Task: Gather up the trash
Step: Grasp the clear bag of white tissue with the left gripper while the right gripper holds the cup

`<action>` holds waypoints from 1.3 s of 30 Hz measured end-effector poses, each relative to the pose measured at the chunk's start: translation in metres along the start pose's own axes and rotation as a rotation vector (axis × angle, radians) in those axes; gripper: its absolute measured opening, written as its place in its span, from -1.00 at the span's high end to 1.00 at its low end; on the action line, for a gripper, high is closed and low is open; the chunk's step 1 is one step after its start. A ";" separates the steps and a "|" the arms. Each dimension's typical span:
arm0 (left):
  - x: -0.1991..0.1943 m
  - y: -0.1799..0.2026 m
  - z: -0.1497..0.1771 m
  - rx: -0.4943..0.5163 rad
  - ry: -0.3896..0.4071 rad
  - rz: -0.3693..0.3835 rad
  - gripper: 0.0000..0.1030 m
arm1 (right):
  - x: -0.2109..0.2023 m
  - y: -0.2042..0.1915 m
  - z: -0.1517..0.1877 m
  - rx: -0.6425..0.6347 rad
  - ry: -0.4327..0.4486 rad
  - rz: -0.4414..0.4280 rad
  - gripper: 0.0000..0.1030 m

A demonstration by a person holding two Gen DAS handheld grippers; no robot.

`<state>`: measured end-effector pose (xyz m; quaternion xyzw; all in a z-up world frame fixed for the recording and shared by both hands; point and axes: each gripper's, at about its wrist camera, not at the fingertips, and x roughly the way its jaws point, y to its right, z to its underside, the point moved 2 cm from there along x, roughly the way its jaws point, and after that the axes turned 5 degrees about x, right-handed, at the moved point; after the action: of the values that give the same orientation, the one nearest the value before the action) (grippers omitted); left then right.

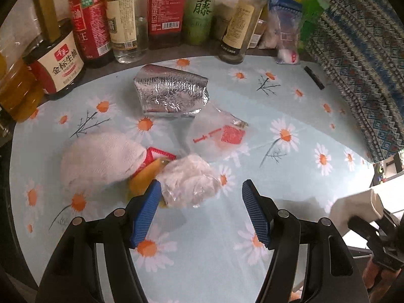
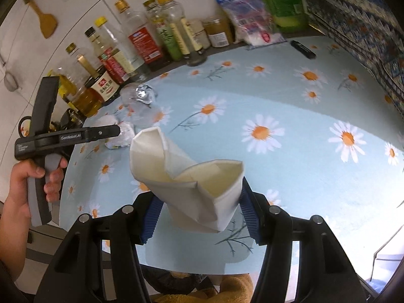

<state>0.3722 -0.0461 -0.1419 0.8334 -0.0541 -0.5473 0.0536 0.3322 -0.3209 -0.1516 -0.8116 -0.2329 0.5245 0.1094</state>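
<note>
Trash lies on the daisy-print tablecloth (image 1: 290,106): a silver foil packet (image 1: 171,92), a clear plastic wrapper with a red print (image 1: 217,136), a crumpled white tissue (image 1: 101,157), a yellow-orange scrap (image 1: 144,179) and a crumpled clear plastic ball (image 1: 189,183). My left gripper (image 1: 200,197) is open, its left finger beside the plastic ball. My right gripper (image 2: 199,210) is shut on a crushed white paper cup (image 2: 192,181), held above the table's near edge; the cup also shows in the left wrist view (image 1: 353,208).
A row of sauce and oil bottles (image 1: 161,12) stands along the back wall. A patterned cloth (image 1: 358,58) hangs at the right. A small black stick (image 1: 313,77) and a plastic bag (image 1: 285,30) lie at the back right. A yellow object (image 2: 202,290) is below the table edge.
</note>
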 end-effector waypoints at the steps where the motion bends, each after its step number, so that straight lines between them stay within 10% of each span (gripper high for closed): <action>1: 0.004 -0.002 -0.002 -0.006 -0.006 -0.013 -0.25 | 0.000 0.002 0.000 0.002 0.001 0.000 -0.11; 21: 0.024 0.002 -0.006 0.027 -0.029 -0.056 -0.07 | 0.000 0.003 0.002 -0.003 -0.004 -0.034 -0.11; 39: -0.061 0.003 0.039 0.005 0.127 0.011 -0.07 | -0.003 -0.053 0.012 -0.113 -0.013 -0.068 -0.11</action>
<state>0.3121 -0.0415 -0.1011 0.8662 -0.0566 -0.4930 0.0579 0.3064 -0.2773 -0.1314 -0.8046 -0.2903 0.5118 0.0796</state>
